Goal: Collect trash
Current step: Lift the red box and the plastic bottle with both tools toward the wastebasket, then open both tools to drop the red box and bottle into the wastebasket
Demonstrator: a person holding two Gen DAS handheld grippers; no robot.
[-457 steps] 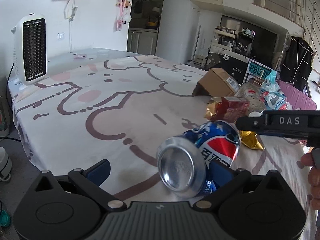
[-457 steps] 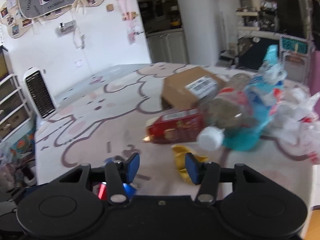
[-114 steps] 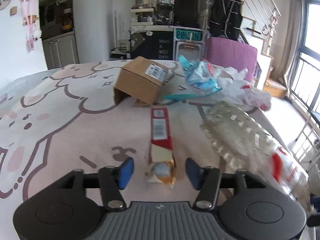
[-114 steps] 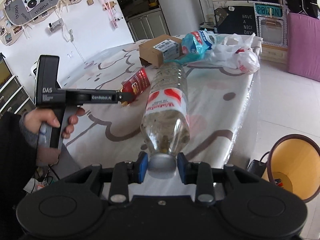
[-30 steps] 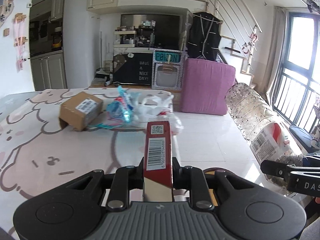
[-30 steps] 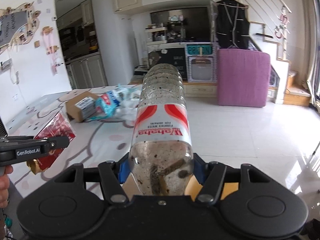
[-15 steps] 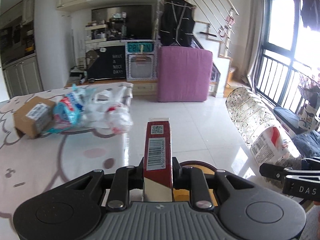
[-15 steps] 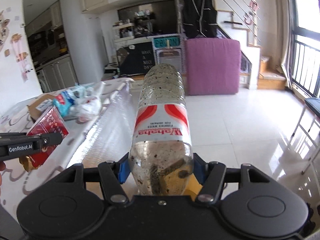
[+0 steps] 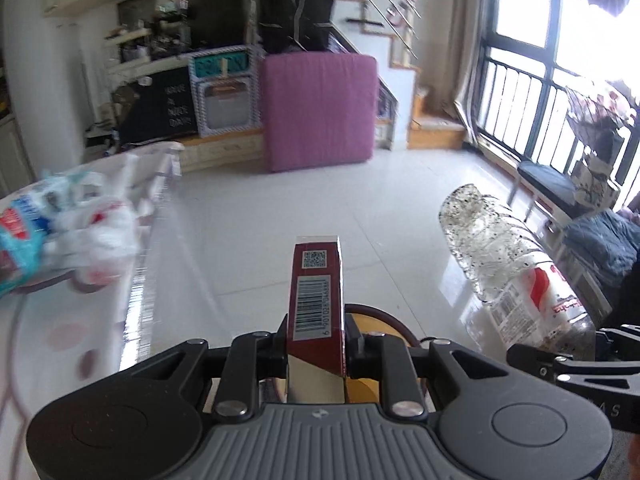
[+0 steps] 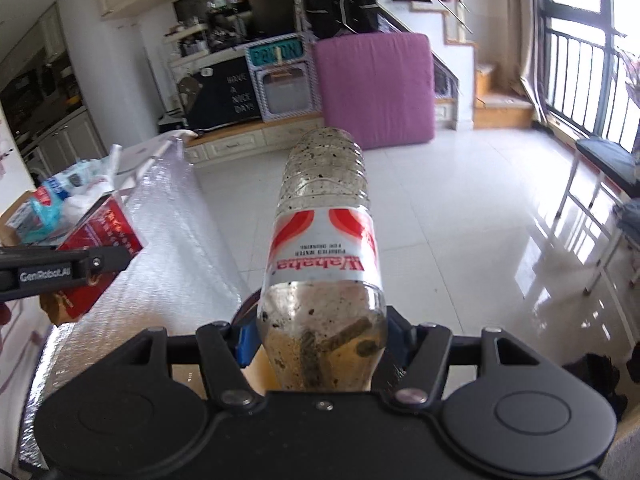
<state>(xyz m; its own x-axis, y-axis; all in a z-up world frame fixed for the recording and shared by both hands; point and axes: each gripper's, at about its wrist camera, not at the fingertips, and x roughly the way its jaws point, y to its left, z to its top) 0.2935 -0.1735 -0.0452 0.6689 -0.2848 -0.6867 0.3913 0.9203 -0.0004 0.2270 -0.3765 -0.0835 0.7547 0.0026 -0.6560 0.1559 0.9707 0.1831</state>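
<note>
My left gripper [image 9: 316, 344] is shut on a flat red carton [image 9: 317, 300] with a barcode, held out past the table's edge. It also shows in the right wrist view [image 10: 100, 244]. My right gripper [image 10: 318, 344] is shut on a dirty clear plastic bottle [image 10: 322, 248] with a red and white label and cigarette butts inside. The bottle also shows in the left wrist view [image 9: 516, 276]. A yellow bin with a dark rim [image 9: 384, 316] sits on the floor just below both grippers, mostly hidden behind them.
The table [image 10: 176, 248] with its cartoon cloth lies to the left, with plastic bags [image 9: 92, 216], a blue wrapper [image 10: 48, 200] and a cardboard box edge on it. A purple cushion [image 9: 320, 112] leans at the back. A bench and window railing [image 9: 560, 176] stand at right over white tiles.
Both grippers have swung further right, away from the table and over the floor. The bin's rim now shows closer under the carton. Both grips are unchanged.
</note>
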